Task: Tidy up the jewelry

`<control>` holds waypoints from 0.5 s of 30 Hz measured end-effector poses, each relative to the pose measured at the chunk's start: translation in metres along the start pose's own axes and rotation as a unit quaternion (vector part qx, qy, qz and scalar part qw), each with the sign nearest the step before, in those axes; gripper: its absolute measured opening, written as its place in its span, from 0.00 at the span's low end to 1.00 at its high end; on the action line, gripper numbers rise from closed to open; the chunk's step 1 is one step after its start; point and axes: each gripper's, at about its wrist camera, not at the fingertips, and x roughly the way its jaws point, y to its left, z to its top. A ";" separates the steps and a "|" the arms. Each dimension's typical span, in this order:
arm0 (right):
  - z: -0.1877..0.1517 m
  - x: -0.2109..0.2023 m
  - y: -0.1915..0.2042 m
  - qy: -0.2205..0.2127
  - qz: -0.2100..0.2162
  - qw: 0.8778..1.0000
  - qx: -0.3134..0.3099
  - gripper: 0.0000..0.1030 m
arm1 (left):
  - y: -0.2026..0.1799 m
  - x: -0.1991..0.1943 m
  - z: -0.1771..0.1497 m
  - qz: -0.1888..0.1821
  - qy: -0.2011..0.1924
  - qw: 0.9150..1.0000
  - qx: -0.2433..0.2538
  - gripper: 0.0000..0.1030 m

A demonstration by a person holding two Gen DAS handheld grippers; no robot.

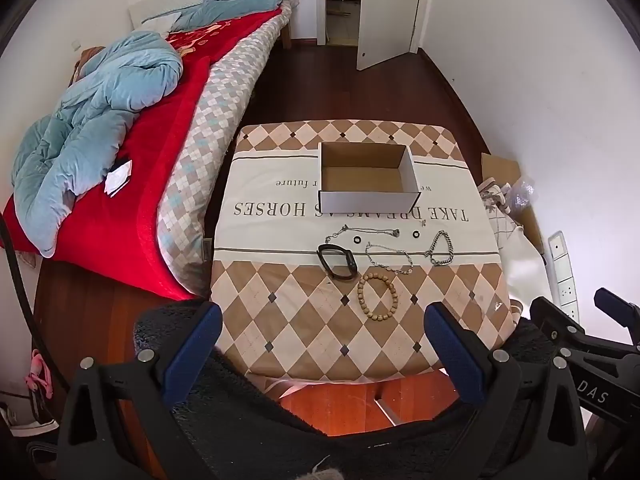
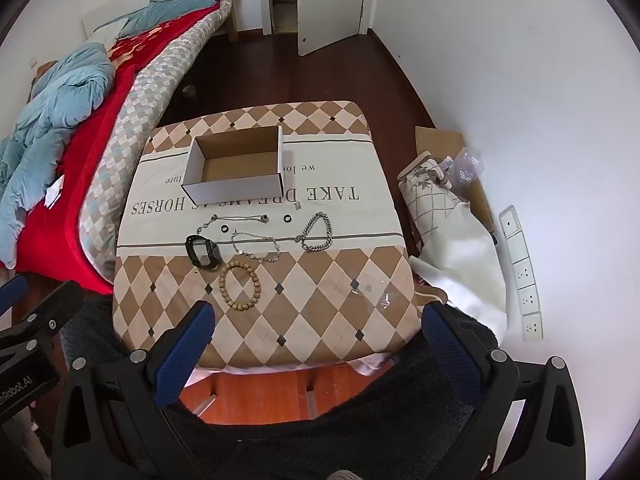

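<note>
An open, empty cardboard box [image 1: 366, 176] [image 2: 236, 168] stands at the far middle of a small table covered by a diamond-patterned cloth [image 1: 304, 320] [image 2: 320, 304]. In front of it lie a wooden bead bracelet [image 1: 378, 298] [image 2: 240, 287], a black smart band [image 1: 338, 261] [image 2: 203, 252], a thin silver chain [image 1: 390, 258] [image 2: 256, 248], a thick silver chain bracelet [image 1: 440, 249] [image 2: 317, 233], a pendant necklace [image 1: 364, 232] [image 2: 236, 219] and two small black rings [image 1: 356, 239] [image 1: 416, 235]. My left gripper [image 1: 322, 344] and right gripper [image 2: 316, 340] are both open and empty, hovering at the table's near edge.
A bed [image 1: 120, 160] with a red blanket and blue quilt runs along the left. Cardboard, bags and white cloth [image 2: 452, 216] lie on the floor right of the table, with a power strip [image 2: 524, 276] by the wall. A door [image 1: 388, 8] stands open at the back.
</note>
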 end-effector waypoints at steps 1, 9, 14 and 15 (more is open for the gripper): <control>0.000 0.000 0.001 0.001 -0.002 1.000 -0.001 1.00 | 0.001 0.000 0.000 -0.001 0.001 1.000 -0.001 1.00; -0.001 0.000 0.003 -0.001 -0.002 1.000 -0.002 1.00 | 0.009 -0.002 -0.002 0.006 -0.002 1.000 0.002 1.00; 0.000 -0.005 0.004 -0.003 -0.004 1.000 -0.002 1.00 | 0.008 -0.001 -0.002 0.006 -0.002 1.000 0.000 1.00; 0.000 -0.005 0.004 -0.004 -0.005 1.000 -0.003 1.00 | 0.009 -0.002 -0.003 0.006 -0.003 1.000 0.001 1.00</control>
